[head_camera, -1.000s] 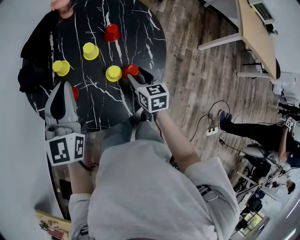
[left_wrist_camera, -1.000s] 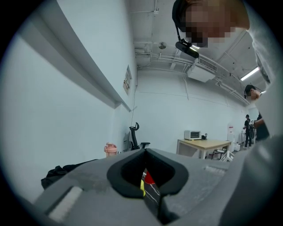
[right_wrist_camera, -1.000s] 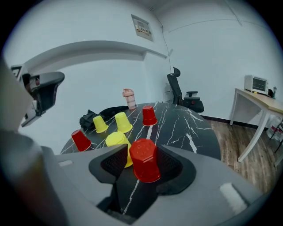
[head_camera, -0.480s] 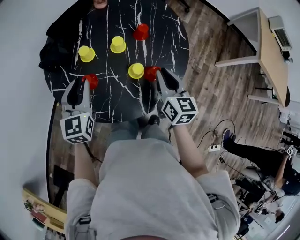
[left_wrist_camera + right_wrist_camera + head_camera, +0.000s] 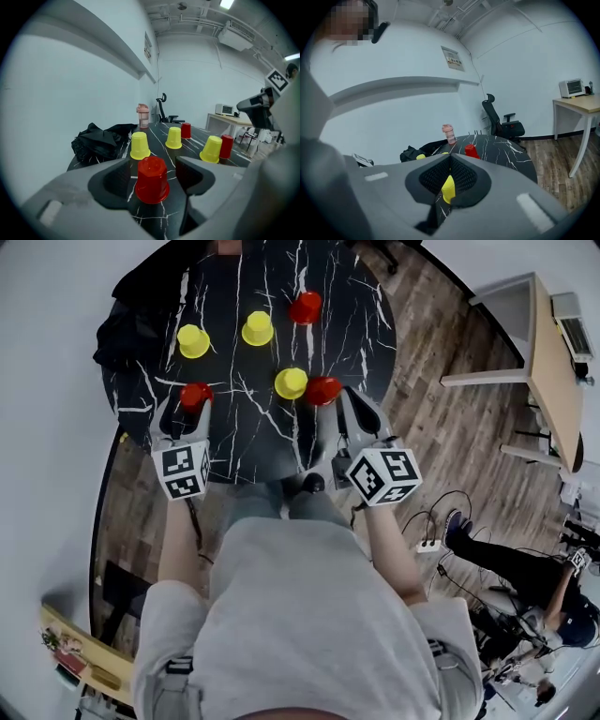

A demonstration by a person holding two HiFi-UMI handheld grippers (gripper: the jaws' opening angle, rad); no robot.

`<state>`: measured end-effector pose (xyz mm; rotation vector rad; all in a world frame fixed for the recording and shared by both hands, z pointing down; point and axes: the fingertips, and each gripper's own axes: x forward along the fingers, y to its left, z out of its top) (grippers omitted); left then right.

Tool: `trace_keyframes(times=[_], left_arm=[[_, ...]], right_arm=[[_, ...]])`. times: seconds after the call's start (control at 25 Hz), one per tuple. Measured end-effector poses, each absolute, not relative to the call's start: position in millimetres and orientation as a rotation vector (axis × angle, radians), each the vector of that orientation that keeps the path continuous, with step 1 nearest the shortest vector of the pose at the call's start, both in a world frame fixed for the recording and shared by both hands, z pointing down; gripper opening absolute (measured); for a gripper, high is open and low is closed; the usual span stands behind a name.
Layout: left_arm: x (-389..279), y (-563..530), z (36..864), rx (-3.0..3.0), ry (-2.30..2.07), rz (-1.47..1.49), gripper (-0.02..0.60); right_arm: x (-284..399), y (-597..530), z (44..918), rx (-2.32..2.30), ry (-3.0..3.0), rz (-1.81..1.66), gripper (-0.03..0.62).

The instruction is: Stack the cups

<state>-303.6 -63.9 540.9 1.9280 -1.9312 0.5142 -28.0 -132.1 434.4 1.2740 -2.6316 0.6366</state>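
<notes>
Since a second ago the left gripper (image 5: 153, 168) has dropped from above the near edge down to the counter (image 5: 253, 439), and its jaws have just been opening. They now stand wide, one on each side of the near-left red cup (image 5: 151, 180) without pressing it. The right gripper (image 5: 451, 165) has lifted a little, and its jaws have just been closing. They now meet with nothing between them.

The round black marble counter is cut off at its far edge in the head view, and the person's body hides its near edge. A black bundle of cloth or a bag (image 5: 127, 320), hard to make out, lies on the far left. An office chair (image 5: 501, 123) stands beyond the far edge.

All six cups stand mouth down and apart, none stacked. Two yellow cups (image 5: 193, 339) (image 5: 257, 328) sit in a far row with a red cup (image 5: 305, 307) at its right end. A third yellow cup (image 5: 291, 382) stands nearer, just beside another red cup (image 5: 322, 390). That red cup is just left of the right gripper's tip, and whether they touch cannot be told from above. In the right gripper view only a yellow sliver shows under the closed jaws, probably that nearer yellow cup. A small pink bottle (image 5: 143, 115) stands at the far edge.
</notes>
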Motion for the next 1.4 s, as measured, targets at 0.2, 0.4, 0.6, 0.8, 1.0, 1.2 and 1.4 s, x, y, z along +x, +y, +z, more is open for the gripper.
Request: trace_keyframes(times=[0.2, 0.4, 0.6, 0.8, 1.0, 1.2, 1.4], left_arm=[[-311.7, -66.9, 565.7, 1.876, -1.966, 0.566, 0.283], [-297.7, -76.2, 559.5, 1.923, -1.946, 0.553, 0.23], [-259.4, -97.0, 548.4, 2.041, -1.879, 0.549, 0.229], [-214.5, -112.9, 544.2, 2.156, -1.782, 0.584, 0.229], [-181.8, -121.0, 549.8, 2.219, -1.71, 0.629, 0.229], [-170.1, -124.0, 556.3, 2.236, -1.681, 0.654, 0.229], [-166.8, -123.7, 564.1, 2.23, -1.666, 0.67, 0.229]], right_arm=[[-20.6, -126.8, 431.3, 1.291, -2.611, 0.618, 0.003], [-10.2, -127.9, 430.2, 1.321, -2.602, 0.618, 0.003], [-1.9, -131.5, 427.9, 1.348, -2.597, 0.621, 0.003], [8.6, -131.2, 424.4, 1.385, -2.589, 0.625, 0.003], [23.5, -130.7, 422.6, 1.425, -2.577, 0.642, 0.003], [34.0, -129.8, 424.4, 1.455, -2.561, 0.66, 0.003], [36.4, -129.8, 424.8, 1.458, -2.556, 0.667, 0.003]])
